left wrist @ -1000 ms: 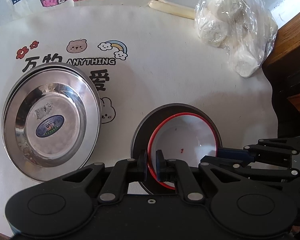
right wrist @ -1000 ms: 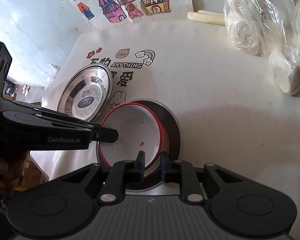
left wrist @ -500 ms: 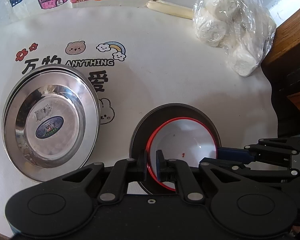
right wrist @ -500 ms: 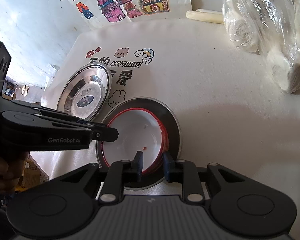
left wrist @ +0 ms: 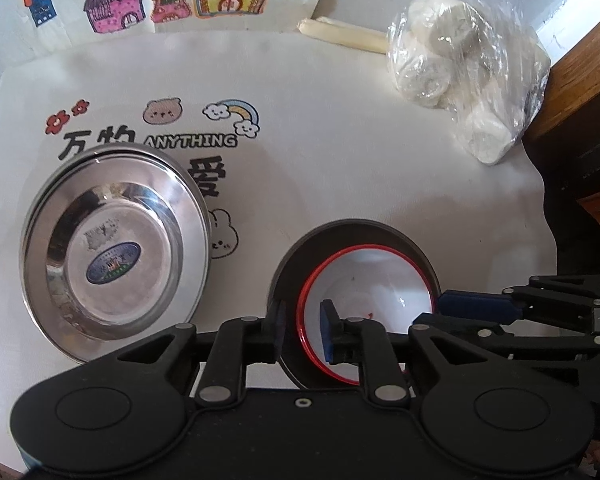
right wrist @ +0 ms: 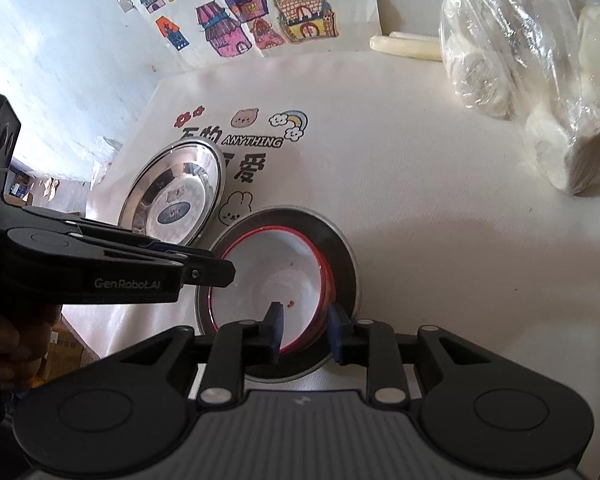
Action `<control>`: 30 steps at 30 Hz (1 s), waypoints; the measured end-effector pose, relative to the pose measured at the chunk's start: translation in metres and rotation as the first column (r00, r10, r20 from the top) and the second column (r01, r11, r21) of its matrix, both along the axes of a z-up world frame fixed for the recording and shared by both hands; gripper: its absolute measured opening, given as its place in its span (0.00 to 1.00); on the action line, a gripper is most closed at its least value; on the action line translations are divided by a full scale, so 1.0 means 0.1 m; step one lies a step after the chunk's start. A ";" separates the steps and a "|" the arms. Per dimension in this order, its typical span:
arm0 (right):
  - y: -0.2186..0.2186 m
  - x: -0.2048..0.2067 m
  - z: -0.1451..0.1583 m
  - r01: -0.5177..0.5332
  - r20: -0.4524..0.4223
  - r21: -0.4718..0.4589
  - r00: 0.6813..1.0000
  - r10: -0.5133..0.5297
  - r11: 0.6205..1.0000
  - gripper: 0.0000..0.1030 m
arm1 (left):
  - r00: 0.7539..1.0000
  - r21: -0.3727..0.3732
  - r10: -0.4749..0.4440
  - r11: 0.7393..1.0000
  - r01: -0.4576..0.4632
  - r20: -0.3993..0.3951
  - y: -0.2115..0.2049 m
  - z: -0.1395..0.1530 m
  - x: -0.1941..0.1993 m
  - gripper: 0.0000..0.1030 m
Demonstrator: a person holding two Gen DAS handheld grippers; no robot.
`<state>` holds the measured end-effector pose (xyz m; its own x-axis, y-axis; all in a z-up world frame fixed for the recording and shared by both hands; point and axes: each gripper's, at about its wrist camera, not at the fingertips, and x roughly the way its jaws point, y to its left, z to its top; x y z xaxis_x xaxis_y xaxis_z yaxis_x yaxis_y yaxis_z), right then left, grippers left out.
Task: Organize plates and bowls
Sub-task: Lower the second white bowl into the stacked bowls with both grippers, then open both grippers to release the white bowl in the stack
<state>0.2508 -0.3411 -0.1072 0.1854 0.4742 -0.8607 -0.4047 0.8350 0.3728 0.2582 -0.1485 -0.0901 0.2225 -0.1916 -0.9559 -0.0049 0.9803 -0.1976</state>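
My left gripper (left wrist: 303, 330): low centre of the left wrist view, jaws opening; the near-left rim of the red-rimmed bowl (left wrist: 364, 304) runs between the pads, which stand clear of it on both sides.
My right gripper (right wrist: 305, 330): low centre of the right wrist view, jaws opening too; the bowl's right rim sits in the gap, neither pad pressing.
Red-rimmed bowl: white inside, nested in the dark steel plate (left wrist: 328, 236), lower centre of both views.
Steel dish (left wrist: 114, 246): left of the frame, apart from the nested pair, with a blue oval sticker in its middle.
Printed cloth (left wrist: 340, 168): covers the table; its right edge drops off at the right side of the left wrist view.
Open room: bare cloth above and right of the nested pair.
Upper right: plastic bag of white lumps (left wrist: 460, 72), well apart from the bowl, with a pale stick (left wrist: 344, 34) just beside it.
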 end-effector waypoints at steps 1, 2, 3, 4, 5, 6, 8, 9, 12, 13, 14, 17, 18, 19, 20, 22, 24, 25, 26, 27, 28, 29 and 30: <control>-0.02 0.00 0.02 0.003 0.004 0.001 1.000 -0.003 1.000 0.29 | 1.000 0.004 0.004 1.000 -0.004 0.004 0.01 0.01 0.00 0.26; -0.03 0.01 0.03 0.007 0.007 0.002 1.000 -0.007 1.000 0.29 | 1.000 0.009 0.009 1.000 -0.009 0.010 0.01 0.02 0.00 0.32; -0.03 0.00 0.04 0.012 0.010 0.003 1.000 -0.012 1.000 0.29 | 1.000 0.016 0.014 1.000 -0.014 0.016 0.02 0.04 0.00 0.36; -0.05 0.01 0.05 0.016 0.014 0.004 1.000 -0.016 1.000 0.29 | 1.000 0.020 0.020 1.000 -0.021 0.023 0.03 0.05 0.00 0.39; -0.06 0.01 0.06 0.022 0.017 0.005 1.000 -0.022 1.000 0.31 | 0.999 0.024 0.027 0.999 -0.028 0.030 0.04 0.06 0.00 0.46; -0.07 0.02 0.07 0.028 0.020 0.005 0.999 -0.028 1.000 0.35 | 0.999 0.031 0.035 0.999 -0.036 0.038 0.05 0.07 0.00 0.55; -0.10 0.03 0.08 0.041 0.028 0.005 0.999 -0.042 0.999 0.43 | 0.998 0.053 0.044 0.997 -0.047 0.052 0.06 0.09 0.00 0.66; -0.11 0.04 0.09 0.048 0.032 0.004 0.998 -0.048 0.999 0.48 | 0.997 0.066 0.047 0.997 -0.051 0.056 0.06 0.09 0.00 0.73; -0.14 0.06 0.11 0.068 0.047 -0.005 0.997 -0.067 0.998 0.69 | 0.997 0.090 0.060 0.994 -0.065 0.052 0.08 0.08 0.00 0.89; -0.15 0.06 0.12 0.075 0.055 -0.013 0.996 -0.074 0.997 0.75 | 0.997 0.088 0.066 0.994 -0.070 0.050 0.10 0.08 0.00 0.91; -0.15 0.06 0.13 0.084 0.065 -0.028 0.994 -0.082 0.996 0.87 | 0.996 0.084 0.075 0.993 -0.079 0.047 0.12 0.07 -0.01 0.96; -0.16 0.08 0.13 0.102 0.083 -0.055 0.992 -0.097 0.993 0.95 | 0.993 0.082 0.114 0.990 -0.116 0.038 0.17 0.06 -0.03 0.99; -0.17 0.09 0.12 0.106 0.081 -0.059 0.992 -0.101 0.993 1.00 | 0.992 0.081 0.121 0.989 -0.123 0.038 0.18 0.05 -0.04 0.99; -0.18 0.11 0.11 0.113 0.078 -0.063 0.991 -0.108 0.992 0.99 | 0.991 0.080 0.126 0.988 -0.129 0.040 0.20 0.05 -0.05 0.99; -0.19 0.12 0.11 0.116 0.076 -0.067 0.991 -0.111 0.991 1.00 | 0.991 0.080 0.130 0.988 -0.133 0.044 0.22 0.05 -0.06 0.99; -0.21 0.13 0.09 0.123 0.077 -0.077 0.990 -0.117 0.989 1.00 | 0.989 0.072 0.141 0.987 -0.145 0.052 0.26 0.06 -0.09 0.99; -0.23 0.14 0.09 0.135 0.084 -0.089 0.988 -0.127 0.987 1.00 | 0.986 0.050 0.156 0.986 -0.159 0.060 0.32 0.07 -0.14 0.99; -0.24 0.14 0.08 0.141 0.087 -0.095 0.987 -0.133 0.985 1.00 | 0.984 0.042 0.166 0.985 -0.169 0.058 0.34 0.07 -0.16 0.99; -0.26 0.15 0.08 0.148 0.088 -0.102 0.986 -0.139 0.984 1.00 | 0.982 0.037 0.179 0.983 -0.181 0.056 0.37 0.07 -0.18 0.99; -0.27 0.15 0.07 0.155 0.090 -0.110 0.985 -0.145 0.982 1.00 | 0.980 0.032 0.192 0.980 -0.194 0.053 0.40 0.06 -0.21 0.99; -0.29 0.15 0.06 0.161 0.091 -0.119 0.984 -0.151 0.980 1.00 | 0.977 0.029 0.204 0.978 -0.206 0.053 0.43 0.06 -0.24 0.99; -0.30 0.16 0.05 0.167 0.092 -0.128 0.984 -0.155 0.978 1.00 | 0.975 0.028 0.216 0.976 -0.218 0.054 0.45 0.06 -0.27 0.99; -0.31 0.16 0.04 0.170 0.092 -0.138 0.983 -0.158 0.976 1.00 | 0.972 0.030 0.228 0.973 -0.230 0.054 0.48 0.05 -0.30 0.99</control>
<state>0.2669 -0.3726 -0.1030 0.3215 0.3030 -0.8971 -0.2812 0.9352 0.2151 0.2277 -0.1002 -0.0853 0.3042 -0.0961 -0.9478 -0.2207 0.9607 -0.1683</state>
